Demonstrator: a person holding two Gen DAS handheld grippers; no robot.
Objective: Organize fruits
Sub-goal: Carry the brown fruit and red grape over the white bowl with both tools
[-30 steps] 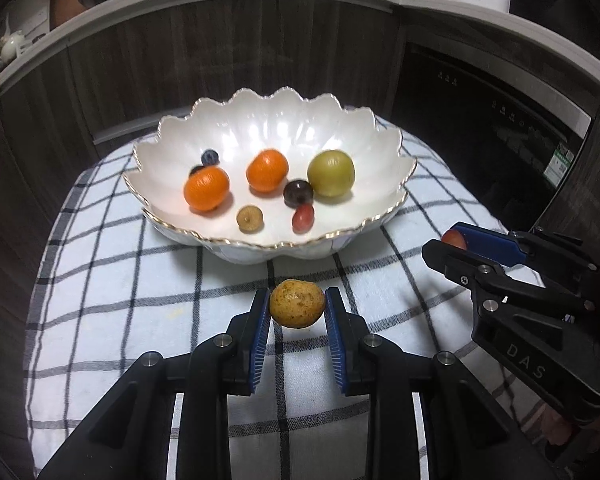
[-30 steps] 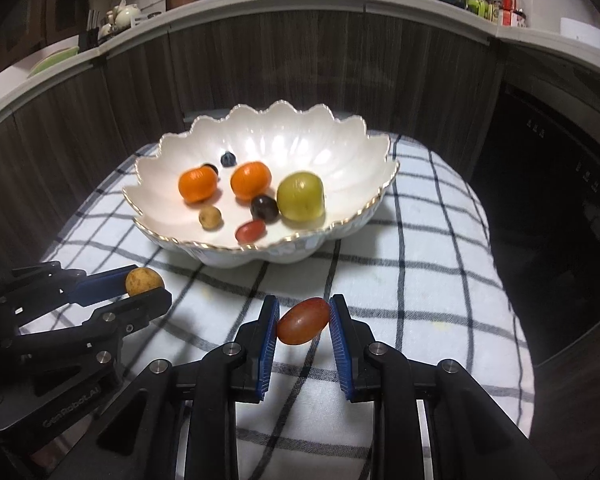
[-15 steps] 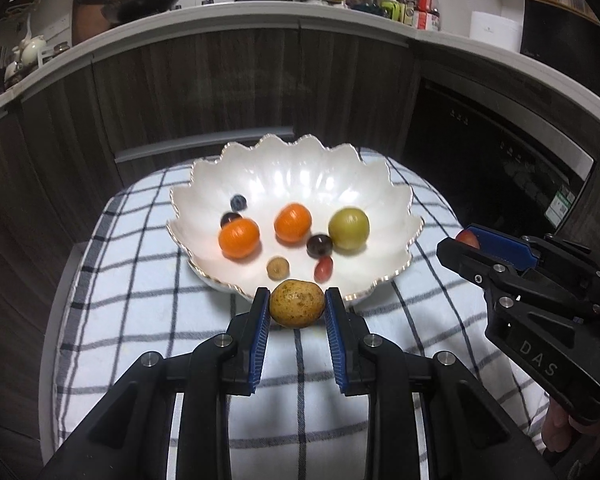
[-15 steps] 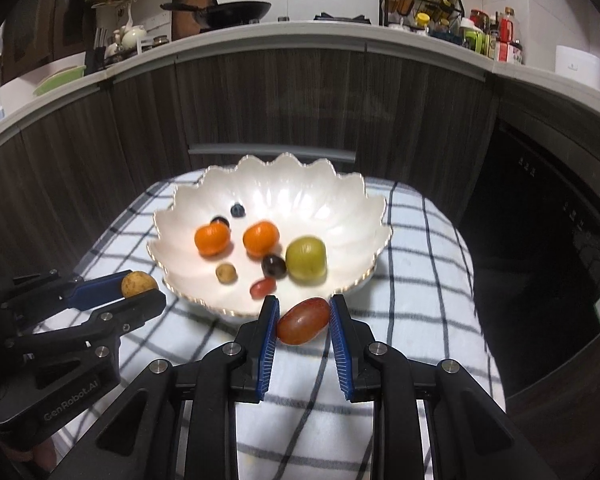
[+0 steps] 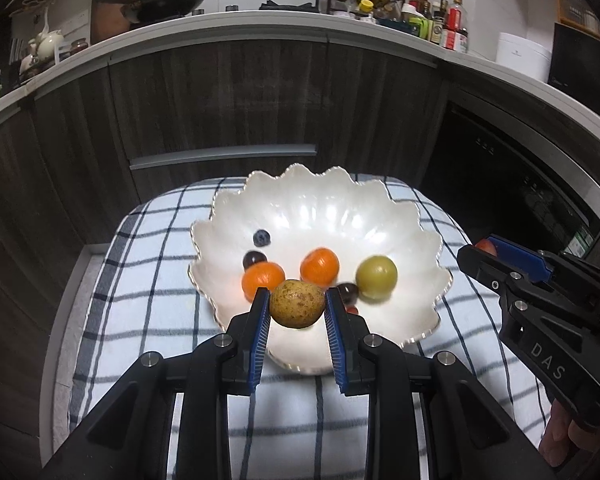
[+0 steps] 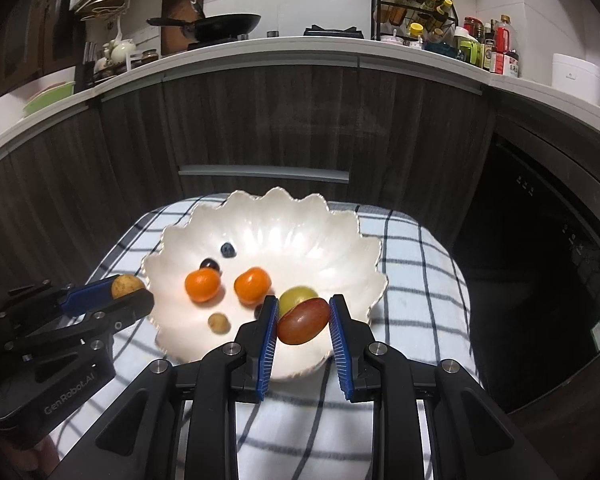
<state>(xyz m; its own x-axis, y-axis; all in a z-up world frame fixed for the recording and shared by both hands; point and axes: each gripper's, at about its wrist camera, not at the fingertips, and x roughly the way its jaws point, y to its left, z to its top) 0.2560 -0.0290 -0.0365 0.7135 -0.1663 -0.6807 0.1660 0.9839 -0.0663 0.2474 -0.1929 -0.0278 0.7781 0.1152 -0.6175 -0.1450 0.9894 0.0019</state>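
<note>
My left gripper (image 5: pixel 297 306) is shut on a speckled yellow-brown fruit (image 5: pixel 297 304), held above the near rim of the white scalloped bowl (image 5: pixel 328 196). My right gripper (image 6: pixel 303 322) is shut on a red oval fruit (image 6: pixel 303 321), also raised over the bowl's (image 6: pixel 268 204) near edge. The bowl holds two oranges (image 6: pixel 202 286) (image 6: pixel 252 285), a green fruit (image 5: pixel 376 276), a blueberry (image 5: pixel 261 237), dark grapes (image 5: pixel 254 258) and a small brown fruit (image 6: pixel 219 323). Each gripper shows in the other's view: the right (image 5: pixel 485 246), the left (image 6: pixel 126 286).
The bowl stands on a white checked cloth (image 5: pixel 148 304) over a small table. Dark wooden cabinets (image 5: pixel 220 92) stand behind, with a counter carrying a wok (image 6: pixel 216 24) and bottles (image 6: pixel 484 46). A dark oven front (image 6: pixel 548 248) is at the right.
Both grippers have risen and moved forward with their fruits, from over the cloth in front of the bowl to above the bowl's near rim. The bowl looks smaller and lower in both views.
</note>
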